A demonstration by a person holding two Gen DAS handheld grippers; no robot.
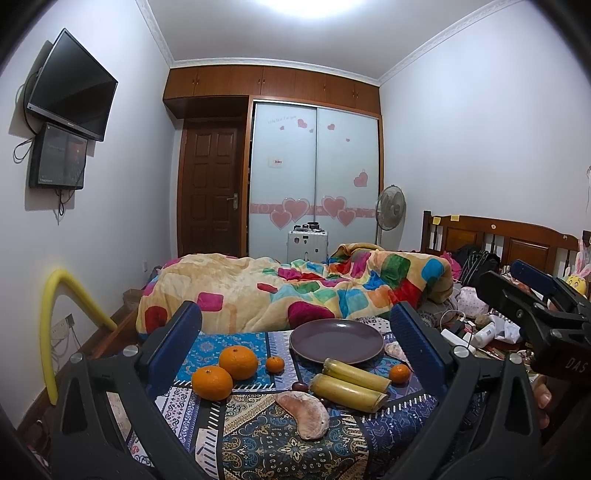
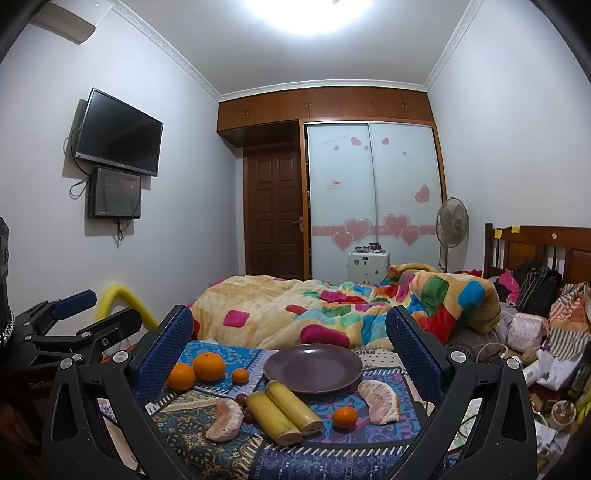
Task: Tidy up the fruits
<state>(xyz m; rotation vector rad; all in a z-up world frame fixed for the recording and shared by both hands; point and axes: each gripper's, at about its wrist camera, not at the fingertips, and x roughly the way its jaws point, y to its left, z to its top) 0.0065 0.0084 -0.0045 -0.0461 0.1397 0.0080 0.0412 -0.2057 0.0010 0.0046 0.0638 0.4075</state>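
Bright, even indoor light. Source: ceiling lamp (image 1: 314, 7), blown out to white glare at top centre of both views. Cool cast on walls below it. Soft shadows behind the wall-mounted television (image 2: 118, 133). Strong fisheye bending; black vignette at corners. Centre sharp; gripper frames nearest the lens slightly soft.

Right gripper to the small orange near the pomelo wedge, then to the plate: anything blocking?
Nothing visible. The right gripper is open above the cloth; the small orange lies apart from the wedge and bananas. The plate is empty.
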